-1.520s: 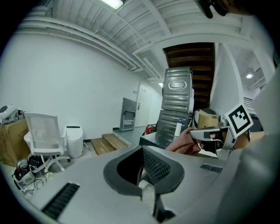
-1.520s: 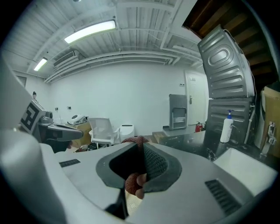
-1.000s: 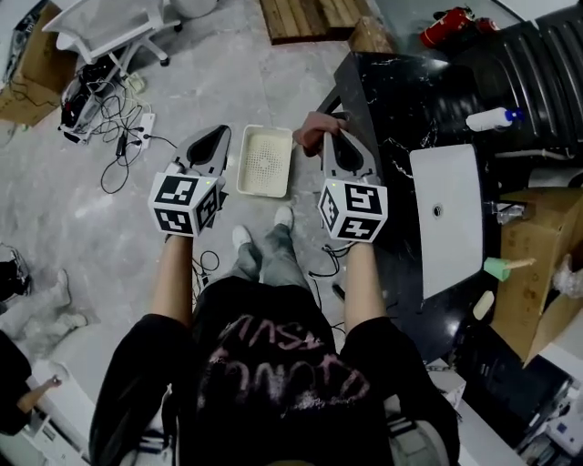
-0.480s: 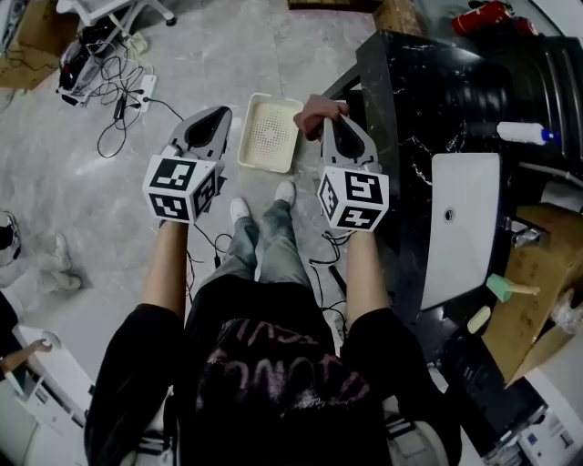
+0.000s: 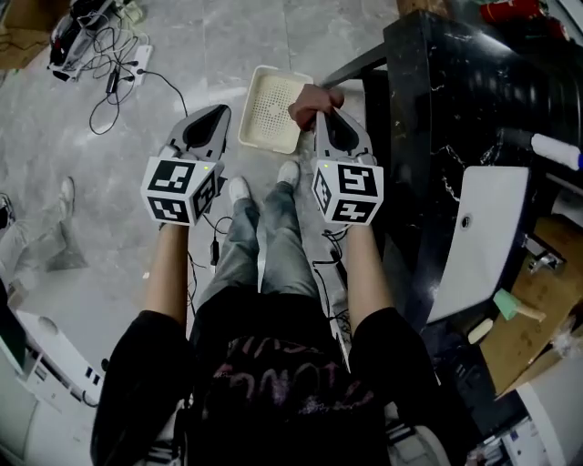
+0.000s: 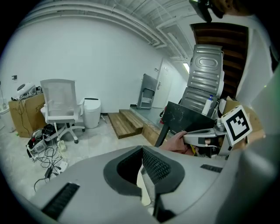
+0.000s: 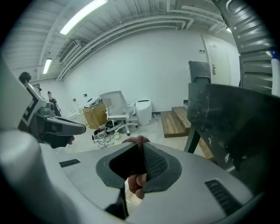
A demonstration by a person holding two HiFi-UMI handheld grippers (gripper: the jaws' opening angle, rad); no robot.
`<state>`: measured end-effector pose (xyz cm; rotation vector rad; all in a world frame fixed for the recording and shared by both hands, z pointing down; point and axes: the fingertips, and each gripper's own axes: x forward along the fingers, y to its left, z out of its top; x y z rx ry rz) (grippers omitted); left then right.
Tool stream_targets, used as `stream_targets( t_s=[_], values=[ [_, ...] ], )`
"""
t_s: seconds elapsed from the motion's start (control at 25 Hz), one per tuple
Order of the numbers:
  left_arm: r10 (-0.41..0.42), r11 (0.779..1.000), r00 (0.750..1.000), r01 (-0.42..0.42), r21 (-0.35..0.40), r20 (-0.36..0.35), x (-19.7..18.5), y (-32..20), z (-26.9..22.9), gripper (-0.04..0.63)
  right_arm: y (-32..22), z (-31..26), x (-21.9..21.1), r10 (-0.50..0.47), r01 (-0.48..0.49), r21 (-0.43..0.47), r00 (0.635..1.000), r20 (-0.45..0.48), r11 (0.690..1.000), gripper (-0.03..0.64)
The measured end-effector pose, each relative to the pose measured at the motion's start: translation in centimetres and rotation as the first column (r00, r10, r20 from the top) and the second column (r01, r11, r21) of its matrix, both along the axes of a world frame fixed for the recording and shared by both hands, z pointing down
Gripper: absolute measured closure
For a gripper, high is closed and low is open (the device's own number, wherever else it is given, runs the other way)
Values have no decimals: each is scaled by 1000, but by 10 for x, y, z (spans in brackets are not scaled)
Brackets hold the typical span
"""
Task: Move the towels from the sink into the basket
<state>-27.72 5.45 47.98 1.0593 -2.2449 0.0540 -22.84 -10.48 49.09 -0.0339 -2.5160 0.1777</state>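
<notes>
One towel point(image 5: 306, 102) in right hand-held gripper point(image 5: 321, 113) overlaps basket's point(image 5: 247, 114) edge.

1. Most of the towel point(image 5: 308, 102) is hidden inside the right gripper point(image 5: 325, 116); we see only a reddish-brown bunch past its tips.
2. That bunch covers part of the basket's point(image 5: 264, 118) right rim. In the left gripper view, the left gripper point(image 6: 141, 148) hides all but a pale sliver of the basket.
3. The black worktop point(image 5: 437, 82) runs off the top edge, and a red thing point(image 5: 508, 11) there is cut too short for us to name.
4. The right edge clips a white bottle point(image 5: 557, 151).
</notes>
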Motion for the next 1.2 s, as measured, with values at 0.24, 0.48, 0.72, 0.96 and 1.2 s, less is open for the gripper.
stream_targets(
  t_s=[0.24, 0.48, 0.72, 0.96, 1.2],
  values=[
    [-23, 1000, 999, 22, -22, -43, -6, 5, 64, 580, 6, 73, -6, -13, 12, -22, 998, -66, 1000, 569],
    [-65, 997, 993, 61, -43, -99, -13, 12, 144, 580, 10, 159, -1, -18, 11, -49, 989, -145, 999, 569],
    [-61, 995, 987, 49, -84, -150, -1, 13, 234, 580, 15, 251, 4, -42, 27, -73, 976, -212, 997, 569],
    [-58, 993, 981, 37, -113, -187, 1, 23, 330, 580, 18, 354, -1, -65, 47, -72, 962, -265, 996, 568],
    [-65, 990, 974, 34, -140, -218, -1, 32, 403, 580, 25, 445, -6, -92, 73, -70, 941, -326, 995, 545]
  ],
)
